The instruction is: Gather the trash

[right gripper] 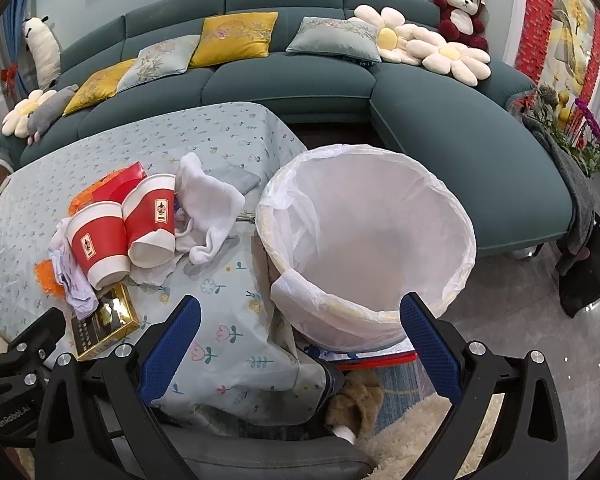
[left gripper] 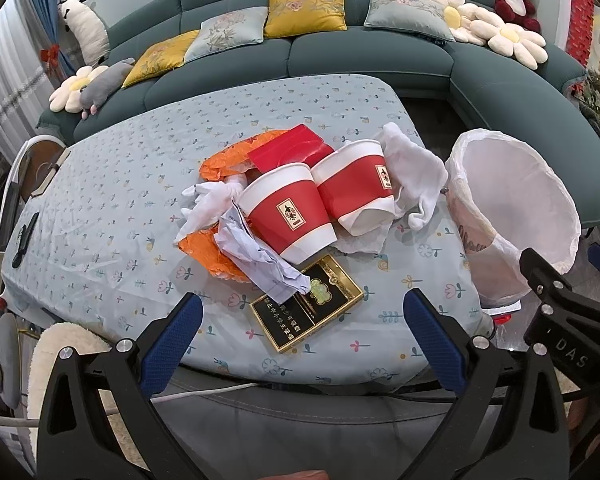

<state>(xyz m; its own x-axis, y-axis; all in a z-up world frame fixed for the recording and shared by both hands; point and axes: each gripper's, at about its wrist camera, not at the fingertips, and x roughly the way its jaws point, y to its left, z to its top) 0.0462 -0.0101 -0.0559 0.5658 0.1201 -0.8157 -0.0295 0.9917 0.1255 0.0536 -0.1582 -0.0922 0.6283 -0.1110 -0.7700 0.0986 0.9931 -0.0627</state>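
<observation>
A pile of trash lies on the flower-print tablecloth point(left gripper: 100, 216): two red-and-white paper cups point(left gripper: 288, 212) point(left gripper: 356, 184) on their sides, a red packet point(left gripper: 292, 148), orange wrappers point(left gripper: 220, 160), crumpled paper point(left gripper: 256, 256), white tissues point(left gripper: 412, 172) and a black-and-gold cigarette box point(left gripper: 308, 308). A white-lined trash bin point(right gripper: 372, 240) stands at the table's right edge. My left gripper point(left gripper: 304, 332) is open and empty, just short of the cigarette box. My right gripper point(right gripper: 300, 336) is open and empty, in front of the bin's near rim. The pile also shows in the right wrist view point(right gripper: 100, 240).
A teal corner sofa point(left gripper: 340, 60) with cushions and plush toys runs behind the table. A chair point(left gripper: 24, 176) and a dark remote point(left gripper: 26, 240) are at the table's left. A shaggy rug point(right gripper: 420, 432) and a slipper point(right gripper: 356, 400) lie on the floor below the bin.
</observation>
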